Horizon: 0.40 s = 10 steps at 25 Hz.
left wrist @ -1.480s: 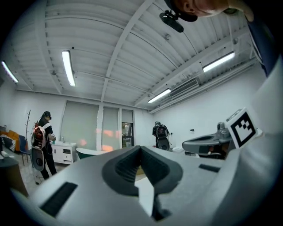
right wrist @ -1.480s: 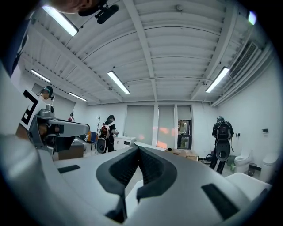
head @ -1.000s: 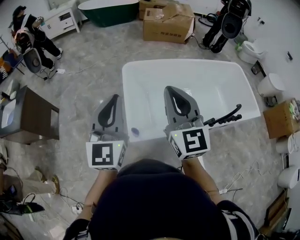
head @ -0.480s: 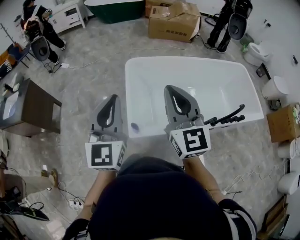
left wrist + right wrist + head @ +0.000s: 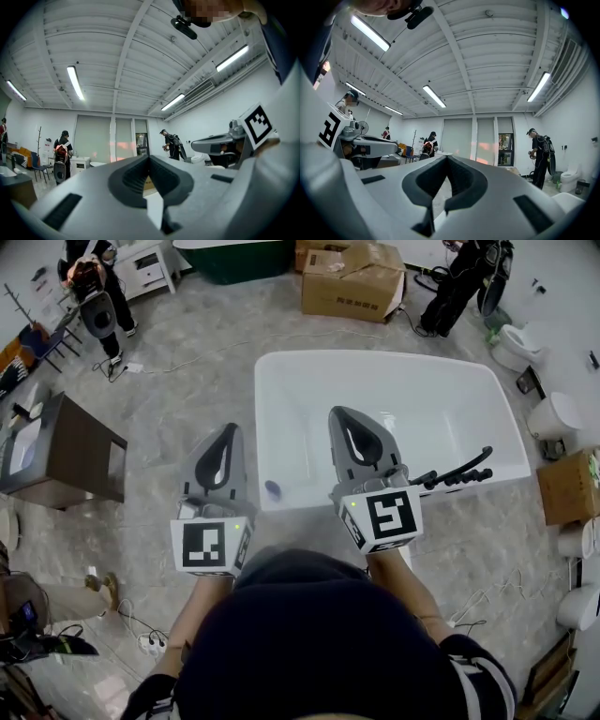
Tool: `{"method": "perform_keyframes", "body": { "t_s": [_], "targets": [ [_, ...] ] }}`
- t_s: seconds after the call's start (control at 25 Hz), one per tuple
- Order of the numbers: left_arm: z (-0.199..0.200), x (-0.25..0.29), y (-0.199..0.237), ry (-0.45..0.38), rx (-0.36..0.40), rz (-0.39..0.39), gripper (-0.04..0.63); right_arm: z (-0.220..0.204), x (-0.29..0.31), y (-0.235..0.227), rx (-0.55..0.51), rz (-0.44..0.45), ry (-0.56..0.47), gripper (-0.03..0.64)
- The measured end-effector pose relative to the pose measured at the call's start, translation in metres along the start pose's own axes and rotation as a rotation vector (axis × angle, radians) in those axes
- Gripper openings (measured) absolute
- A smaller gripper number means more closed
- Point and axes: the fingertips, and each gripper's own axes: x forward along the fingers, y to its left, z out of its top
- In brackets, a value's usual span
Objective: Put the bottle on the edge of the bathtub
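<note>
Left hand-held gripper (image 5: 228, 432): clenched on nothing, held level, its tip just short of the tub's near-left corner.
Right hand-held gripper (image 5: 342, 418): also clenched and empty, its tip over the tub's near rim.
Why held so: side by side and carrying nothing, they look parked to me, not mid-reach.
Bottle (image 5: 272, 489): a small bluish thing at the tub's near-left corner, between the two grippers. I can't tell if it is on the rim or just inside.
Tub (image 5: 422, 418): white, bare inside, standing on the floor.
Beyond: a carton (image 5: 352, 282) past the far rim.
</note>
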Motion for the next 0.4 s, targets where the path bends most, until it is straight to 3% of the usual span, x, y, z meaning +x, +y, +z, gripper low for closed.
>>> {"method": "perform_keyframes", "body": {
  "t_s": [0.4],
  "targets": [
    [-0.0003, -0.0038, 0.0002, 0.004, 0.005, -0.002, 0.002, -0.0014, -0.0005, 0.005, 0.006, 0.007, 0.001, 0.017]
  ]
}}
